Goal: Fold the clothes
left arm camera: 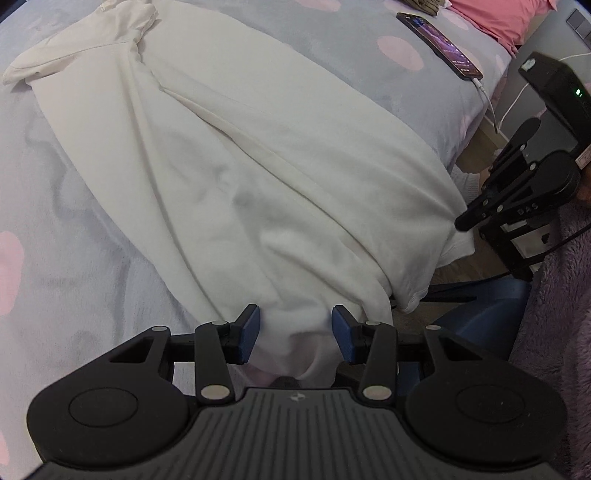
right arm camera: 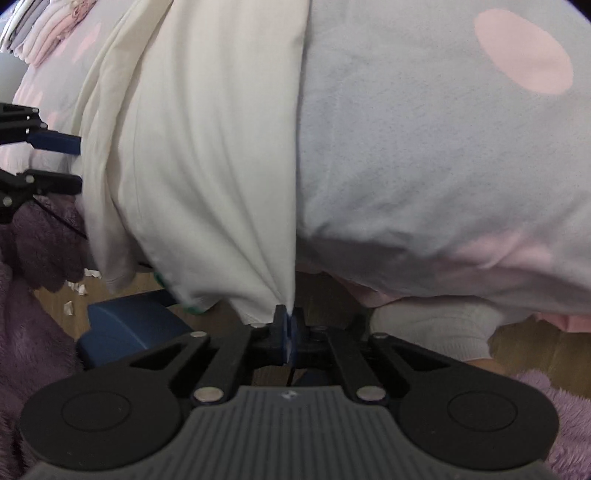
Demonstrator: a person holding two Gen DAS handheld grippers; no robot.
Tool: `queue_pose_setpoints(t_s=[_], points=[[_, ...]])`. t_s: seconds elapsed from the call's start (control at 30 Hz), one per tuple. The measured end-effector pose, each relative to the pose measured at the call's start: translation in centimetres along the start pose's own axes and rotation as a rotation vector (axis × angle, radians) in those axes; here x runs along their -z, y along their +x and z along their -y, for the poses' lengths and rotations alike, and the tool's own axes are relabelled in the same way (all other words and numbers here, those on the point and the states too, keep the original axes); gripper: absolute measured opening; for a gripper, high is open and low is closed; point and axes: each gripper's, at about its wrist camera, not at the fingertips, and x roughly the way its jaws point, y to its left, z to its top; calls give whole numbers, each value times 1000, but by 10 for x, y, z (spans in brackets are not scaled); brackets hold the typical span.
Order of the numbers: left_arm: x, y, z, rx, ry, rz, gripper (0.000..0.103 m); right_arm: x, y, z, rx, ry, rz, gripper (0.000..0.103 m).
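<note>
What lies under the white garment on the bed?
The white garment lies on a grey blanket with pink spots. Whatever lies beneath its middle is covered.

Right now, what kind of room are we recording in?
Most likely a bedroom. The white garment lies spread on a bed with a grey bedspread with pink spots, a pink pillow sits at its far end, and a phone on a charging cable lies beside it.
</note>
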Motion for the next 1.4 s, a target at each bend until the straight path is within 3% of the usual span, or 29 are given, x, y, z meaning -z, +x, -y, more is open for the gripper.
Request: queue_pose_setpoints(t_s=[0.17, 0.27, 0.37, 0.43, 0.57, 0.6, 0.77, 0.8, 0.87, 0.9, 0.97, 1.1, 1.23, 1.4], points=[[16, 1, 1, 13, -7, -52, 41, 7, -29, -26, 75, -99, 75, 12], [29, 7, 4, 4, -8, -85, 41, 8, -45, -50, 21, -165, 147, 14], [39, 13, 10, -6, 11, -99, 41, 0, -45, -74, -117, -199, 166, 22], [45, 17, 15, -15, 21, -111, 41, -6, -36, -89, -171, -207, 164, 34], [62, 21, 13, -40, -16, -126, 41, -11, -4, -106, -213, -156, 109, 38], [64, 22, 12, -43, -25, -125, 41, -12, 4, -108, -228, -132, 89, 44], [77, 12, 0, -43, -73, -79, 41, -14, 35, -117, -168, -57, 52, 48], [77, 10, 0, -41, -72, -69, 41, -15, 39, -117, -164, -38, 56, 47], [78, 8, 1, -37, -64, -51, 41, -18, 44, -118, -191, -15, 65, 35], [77, 6, 2, -34, -56, -43, 41, -18, 44, -119, -189, -20, 69, 18], [77, 5, 5, -33, -36, -32, 41, -16, 39, -121, -192, -36, 77, 3], [78, 0, 11, -22, 13, -7, 41, -14, 14, -119, -269, -50, 103, 1], [80, -8, 19, -13, 64, 42, 41, -27, -31, -111, -425, 20, 227, 1], [78, -32, 23, 11, 42, 156, 41, -53, -46, -107, -462, 85, 293, 1]])
